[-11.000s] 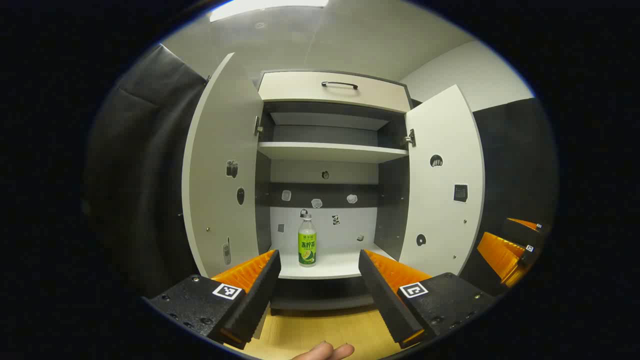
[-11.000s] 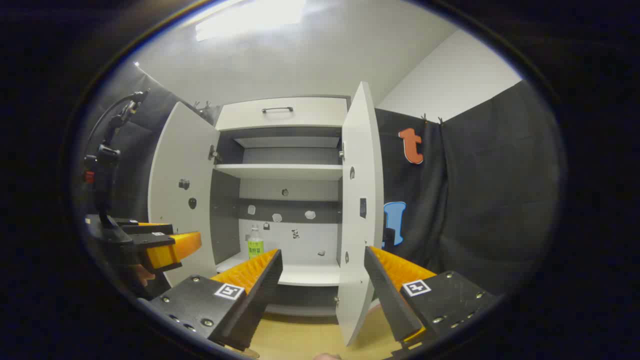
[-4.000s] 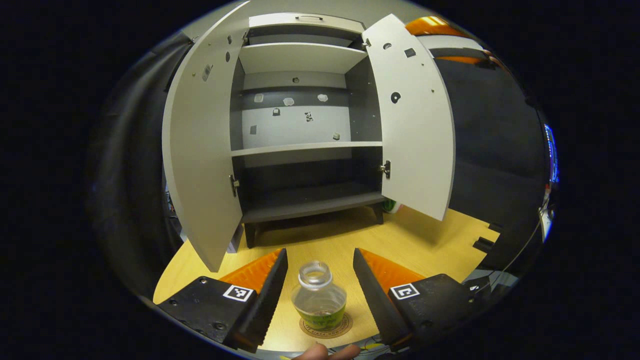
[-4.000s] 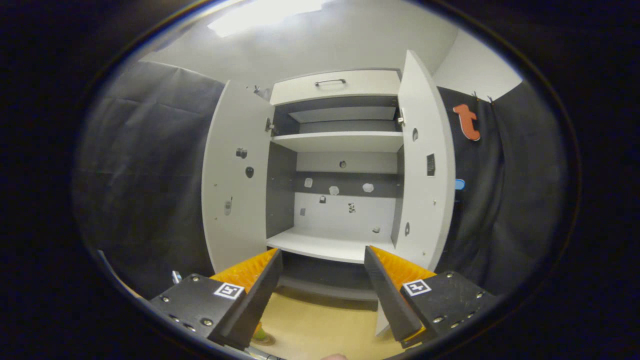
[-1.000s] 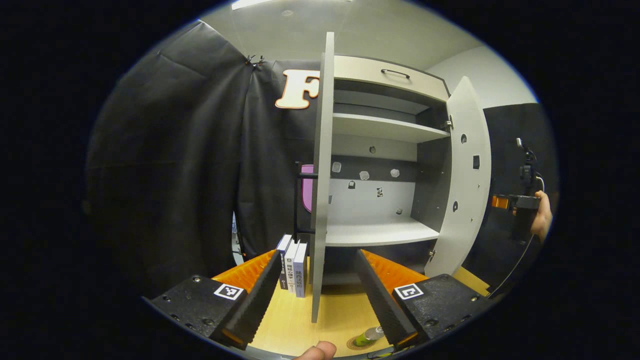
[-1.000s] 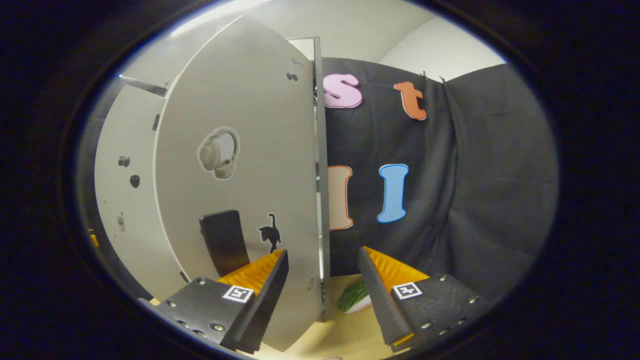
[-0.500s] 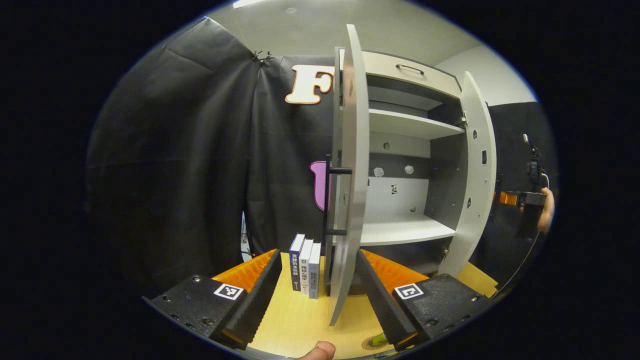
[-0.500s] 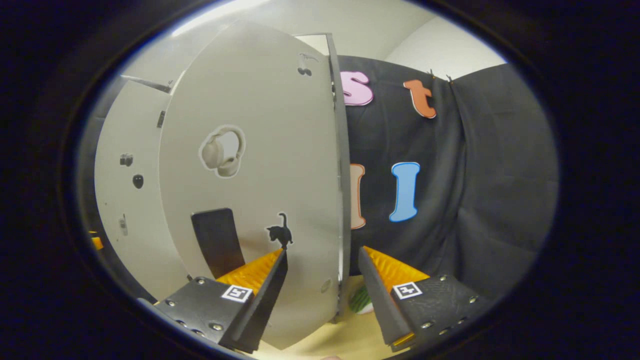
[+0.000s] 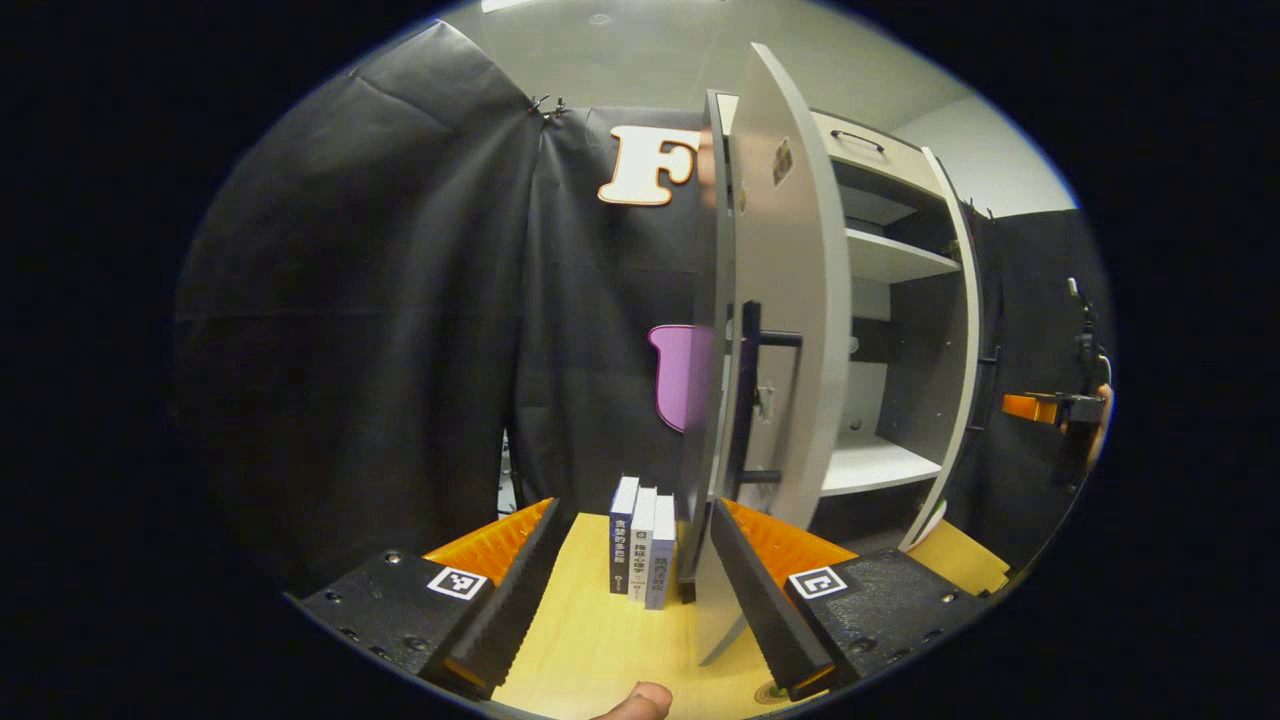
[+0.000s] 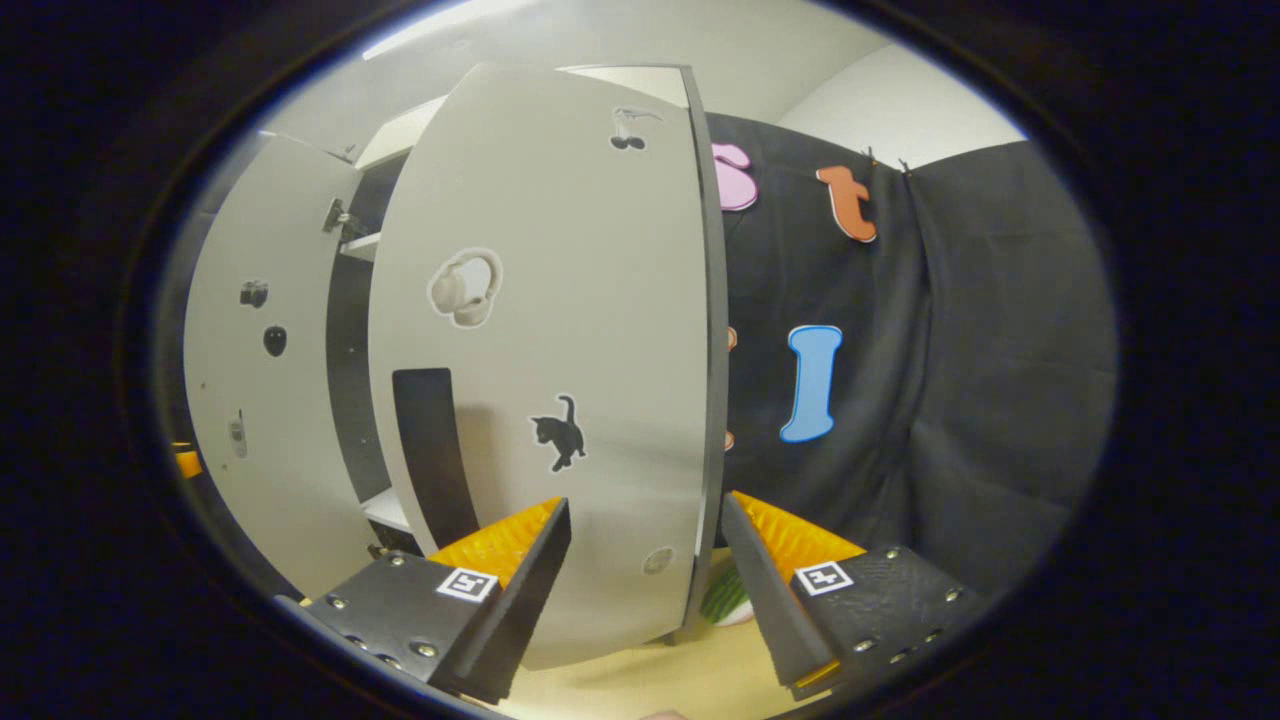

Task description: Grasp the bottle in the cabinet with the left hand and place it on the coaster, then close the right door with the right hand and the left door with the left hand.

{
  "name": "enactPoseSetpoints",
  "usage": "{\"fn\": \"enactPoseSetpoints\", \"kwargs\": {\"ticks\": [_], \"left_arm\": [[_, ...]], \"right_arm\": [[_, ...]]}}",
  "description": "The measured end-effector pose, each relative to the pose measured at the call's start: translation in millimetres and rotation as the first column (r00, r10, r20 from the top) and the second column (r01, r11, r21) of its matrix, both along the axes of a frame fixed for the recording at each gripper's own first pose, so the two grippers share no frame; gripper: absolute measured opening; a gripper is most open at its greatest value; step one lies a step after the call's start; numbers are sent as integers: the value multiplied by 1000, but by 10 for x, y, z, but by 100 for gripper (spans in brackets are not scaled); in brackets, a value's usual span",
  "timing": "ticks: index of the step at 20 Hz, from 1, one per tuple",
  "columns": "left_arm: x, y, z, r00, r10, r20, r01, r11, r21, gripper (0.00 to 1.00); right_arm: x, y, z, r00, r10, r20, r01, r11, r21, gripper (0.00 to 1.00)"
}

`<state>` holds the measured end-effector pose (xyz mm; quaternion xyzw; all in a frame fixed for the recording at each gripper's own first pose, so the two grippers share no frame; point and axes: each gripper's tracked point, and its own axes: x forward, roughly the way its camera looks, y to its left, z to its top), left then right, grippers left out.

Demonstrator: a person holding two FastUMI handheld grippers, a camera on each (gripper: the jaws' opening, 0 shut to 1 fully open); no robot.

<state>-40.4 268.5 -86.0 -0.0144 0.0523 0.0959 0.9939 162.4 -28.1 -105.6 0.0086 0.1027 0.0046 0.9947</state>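
Closing the doors is the stage in hand, judging from how things lie: the cabinet shelf (image 9: 880, 462) shows no bottle, and a sliver of the round coaster (image 9: 768, 692) peeks out at the table edge just beside the left gripper (image 9: 628, 600), bottle itself hidden from here. Both doors hang part-open. Left door (image 9: 790, 330) stands edge-on to the cabinet, its black bar handle (image 9: 748, 395) on the outer face. Right door (image 10: 560, 330) sits straddled by the right gripper (image 10: 645, 590), edge between the fingers, contact unclear. Both tongs spread wide, holding nothing. Doors: flat matte grey laminate with small stickers. Fingers: black, serrated inner faces, orange ribbed backs. Table (image 9: 590, 640): pale wood grain. Three upright books (image 9: 642, 548) stand just left of the cabinet.
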Motion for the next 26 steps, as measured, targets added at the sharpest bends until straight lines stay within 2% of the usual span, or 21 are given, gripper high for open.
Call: {"fn": "enactPoseSetpoints", "kwargs": {"ticks": [1, 3, 4, 5, 6, 9, 10, 12, 14, 15, 16, 17, 18, 19, 21, 23, 24, 26], "left_arm": [[36, 80, 15, 1000, 9, 3, -9, 1000, 6, 94], [108, 213, 65, 1000, 19, 7, -19, 1000, 15, 94], [143, 277, 98, 1000, 25, 11, -25, 1000, 18, 94], [183, 323, 127, 999, 26, 20, -26, 1000, 17, 94], [221, 361, 176, 999, 23, 31, -23, 1000, 12, 94], [360, 369, 289, 999, -17, 41, 17, 1000, -1, 94], [422, 355, 331, 999, -37, 40, 36, 999, 17, 96], [553, 232, 395, 995, -90, 44, 88, 995, 53, 92], [650, -100, 345, 984, -177, 22, 177, 984, 12, 93], [631, -154, 324, 981, -193, 19, 193, 981, 31, 99], [713, -226, 373, 975, -220, 35, 218, 975, 51, 87], [721, -360, 389, 968, -248, 24, 247, 968, 46, 89], [720, -461, 342, 962, -272, 19, 272, 962, 18, 87], [749, -569, 318, 956, -291, 16, 292, 957, -6, 88], [817, -632, 328, 958, -286, 16, 286, 958, 1, 87], [930, -639, 361, 966, -257, 23, 256, 966, 31, 87], [949, -677, 355, 966, -256, 30, 256, 966, 32, 90], [916, -733, 313, 965, -261, 34, 260, 965, 14, 91]], "right_arm": [[-5, 39, -7, 1000, 10, -2, -10, 1000, 3, 93], [-74, 90, -5, 1000, 17, 0, -17, 1000, -5, 89], [-119, 100, 1, 1000, 18, 4, -18, 1000, -9, 92], [-162, 122, 15, 1000, 20, 11, -19, 1000, -7, 89], [-212, 152, 24, 1000, 24, 20, -24, 1000, -4, 92], [-392, 223, 44, 999, 32, 30, -32, 999, 16, 92], [-461, 245, 49, 999, 36, 35, -37, 999, 26, 89], [-578, 289, 42, 998, 47, 42, -48, 998, 31, 92], [-690, 297, -27, 998, 57, 28, -57, 998, 14, 92], [-736, 297, -68, 998, 61, 21, -61, 998, -1, 89], [-796, 288, -87, 998, 62, 20, -62, 998, -13, 93], [-841, 278, -99, 998, 66, 25, -65, 998, -17, 89], [-844, 270, -92, 998, 62, 31, -62, 998, -12, 93], [-856, 255, -84, 998, 55, 34, -55, 998, -3, 89], [-840, 234, -54, 998, 44, 33, -45, 999, 21, 93], [-853, 221, -19, 999, 44, 32, -45, 999, 26, 92], [-880, 223, -5, 998, 46, 32, -47, 999, 22, 89], [-897, 235, 17, 998, 53, 29, -54, 999, 7, 89]]}}
